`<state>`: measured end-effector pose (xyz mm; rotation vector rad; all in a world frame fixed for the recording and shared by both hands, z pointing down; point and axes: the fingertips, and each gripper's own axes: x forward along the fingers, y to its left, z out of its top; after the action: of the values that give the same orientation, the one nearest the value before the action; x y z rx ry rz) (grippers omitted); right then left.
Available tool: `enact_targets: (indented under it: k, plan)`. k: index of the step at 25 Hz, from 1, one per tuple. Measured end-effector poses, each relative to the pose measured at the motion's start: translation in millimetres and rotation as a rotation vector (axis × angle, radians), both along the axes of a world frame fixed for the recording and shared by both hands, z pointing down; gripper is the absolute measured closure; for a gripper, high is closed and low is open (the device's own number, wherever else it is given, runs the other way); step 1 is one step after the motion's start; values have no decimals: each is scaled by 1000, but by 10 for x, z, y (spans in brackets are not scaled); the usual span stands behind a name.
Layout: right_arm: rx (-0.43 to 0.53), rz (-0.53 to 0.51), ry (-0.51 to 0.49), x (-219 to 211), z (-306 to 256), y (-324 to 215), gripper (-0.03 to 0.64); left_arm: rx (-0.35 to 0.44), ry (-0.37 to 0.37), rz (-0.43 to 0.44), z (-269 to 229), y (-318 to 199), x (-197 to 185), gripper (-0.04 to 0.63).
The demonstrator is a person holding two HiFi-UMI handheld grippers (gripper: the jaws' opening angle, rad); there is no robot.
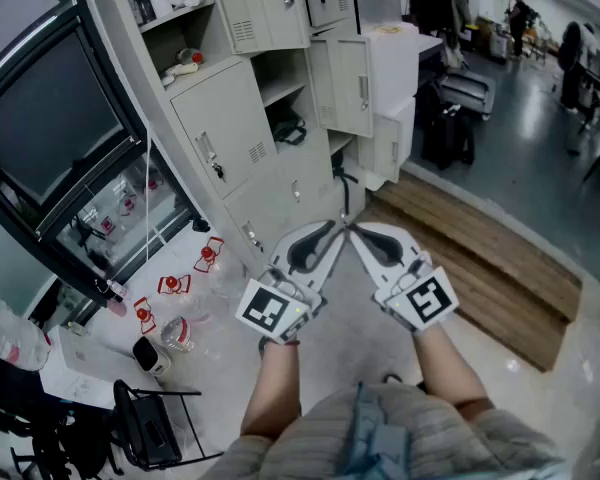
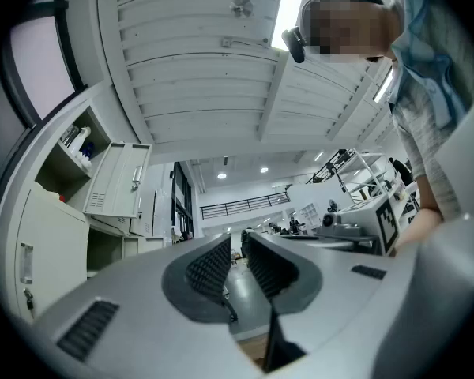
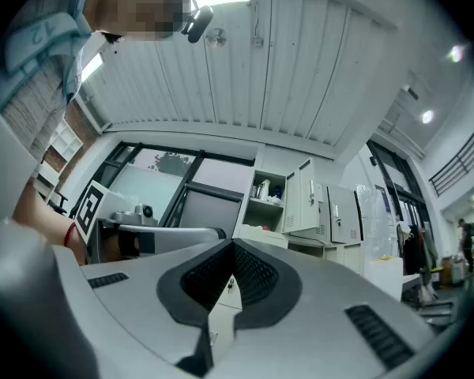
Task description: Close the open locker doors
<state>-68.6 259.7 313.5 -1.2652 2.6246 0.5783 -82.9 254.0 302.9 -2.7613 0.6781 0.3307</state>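
A bank of pale grey lockers [image 1: 225, 128] fills the upper middle of the head view. Several doors stand open: one low on the right [image 1: 352, 86] and two higher up [image 1: 270, 8]. One open compartment [image 1: 288, 128] holds a dark thing. My left gripper [image 1: 332, 230] and right gripper [image 1: 358, 230] are side by side below the lockers, tips almost together, apart from every door. In the left gripper view an open door [image 2: 118, 180] shows at left, and the left gripper [image 2: 238, 243] has a narrow slit between its pads. The right gripper [image 3: 232, 245] has its tips touching, empty.
White boxes [image 1: 395, 78] stand against the lockers' right side, with a black case [image 1: 448, 133] beyond. A wooden platform [image 1: 480, 258] runs along the right. Red-and-white items [image 1: 175, 283] litter the floor at left, near a black chair [image 1: 150, 423] and a dark glass panel [image 1: 50, 118].
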Motion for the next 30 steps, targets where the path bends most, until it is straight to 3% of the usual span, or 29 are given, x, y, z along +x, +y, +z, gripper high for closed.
enact_targets:
  k: [17,30]
  plan:
    - [-4,5,3,-103,-5,-66,617,7,7,4,-21,-53,-127,528]
    - [-17,-119,-9,-261,-224,-297,615,27,0,-11,-156,-289,-365,528]
